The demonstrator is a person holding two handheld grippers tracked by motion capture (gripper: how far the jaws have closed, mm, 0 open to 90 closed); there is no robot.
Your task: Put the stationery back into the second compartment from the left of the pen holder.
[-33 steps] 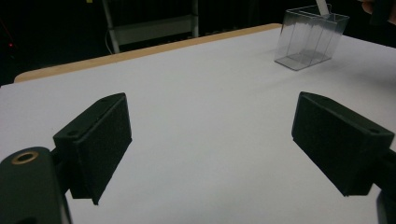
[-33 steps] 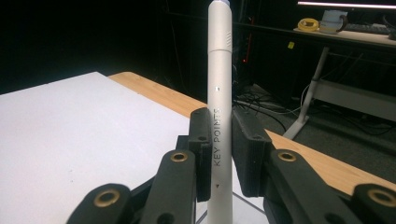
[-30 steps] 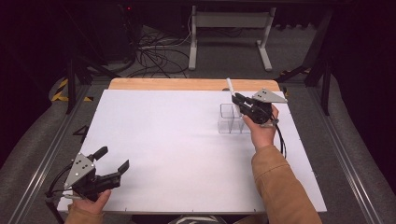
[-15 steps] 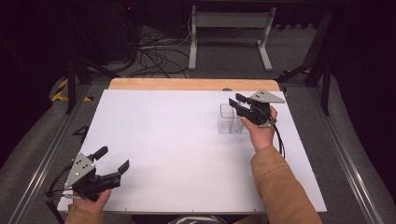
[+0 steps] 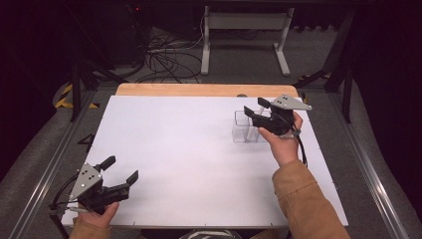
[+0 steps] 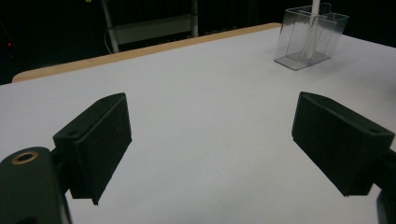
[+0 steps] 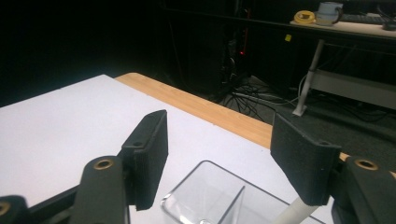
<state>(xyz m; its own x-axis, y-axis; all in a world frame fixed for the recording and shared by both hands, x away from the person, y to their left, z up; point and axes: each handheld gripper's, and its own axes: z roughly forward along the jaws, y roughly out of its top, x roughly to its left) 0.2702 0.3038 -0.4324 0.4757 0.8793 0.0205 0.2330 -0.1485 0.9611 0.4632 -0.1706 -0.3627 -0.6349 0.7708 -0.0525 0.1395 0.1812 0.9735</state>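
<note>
Clear plastic holder (image 5: pixel 247 128) — a two-compartment box — is taken as the landmark, stood on the white table (image 5: pixel 189 149) near its far right edge, just short of the wooden strip (image 5: pixel 199 90). A white stick (image 6: pixel 312 28) is seen leaning upright in it; in the right gripper view its top (image 7: pixel 293 211) pokes up from the compartment to the right of the divider, presumably dropped there so the walls keep it standing.

Right gripper (image 5: pixel 257 110) is held just above and beside the holder, jaws pointed over its rim. Its jaws have just been opening and now stand roughly half apart — nothing is pinched between them; the stick lies below the right-hand pad, apart from it as far as can be judged. That reads as a release: grip let go once the stick was seated, so the box isn't dragged on withdrawal.

Left gripper (image 5: pixel 122 175) is parked well away from the holder, at the near left corner of the table, jaws wide open and empty (image 6: pixel 210 154), aimed across the bare surface toward the holder. Likely kept clear so the right side can work unobstructed.
</note>
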